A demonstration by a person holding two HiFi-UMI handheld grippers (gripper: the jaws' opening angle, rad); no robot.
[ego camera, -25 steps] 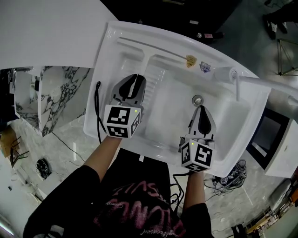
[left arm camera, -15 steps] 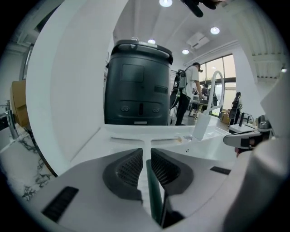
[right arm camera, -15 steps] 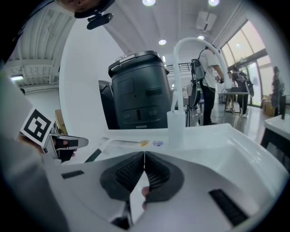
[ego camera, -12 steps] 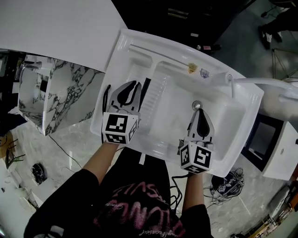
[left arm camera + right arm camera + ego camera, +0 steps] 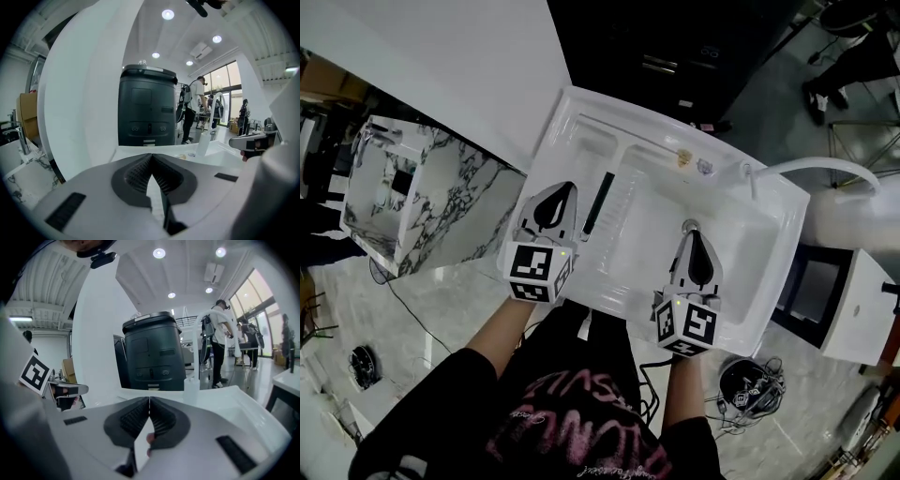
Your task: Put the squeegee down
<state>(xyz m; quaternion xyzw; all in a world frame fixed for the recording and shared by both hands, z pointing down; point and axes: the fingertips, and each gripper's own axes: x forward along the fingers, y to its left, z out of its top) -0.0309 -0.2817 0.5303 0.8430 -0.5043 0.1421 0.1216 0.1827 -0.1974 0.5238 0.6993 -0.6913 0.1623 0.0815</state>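
Note:
In the head view the squeegee, a slim black bar, lies on the ribbed drainboard of the white sink. It lies just right of my left gripper and apart from it. The left gripper is shut, its jaws meeting at the tip with nothing between them. My right gripper hovers over the basin near the drain, also shut and empty. Neither gripper view shows the squeegee.
A white curved faucet arches over the sink's far right corner. A marble-patterned block stands left of the sink. A dark grey bin stands behind the sink. People stand in the background.
The squeegee now lies fully in view on the drainboard, clear of my left gripper, which has drawn back toward the sink's near left rim. The right gripper has stayed over the basin.

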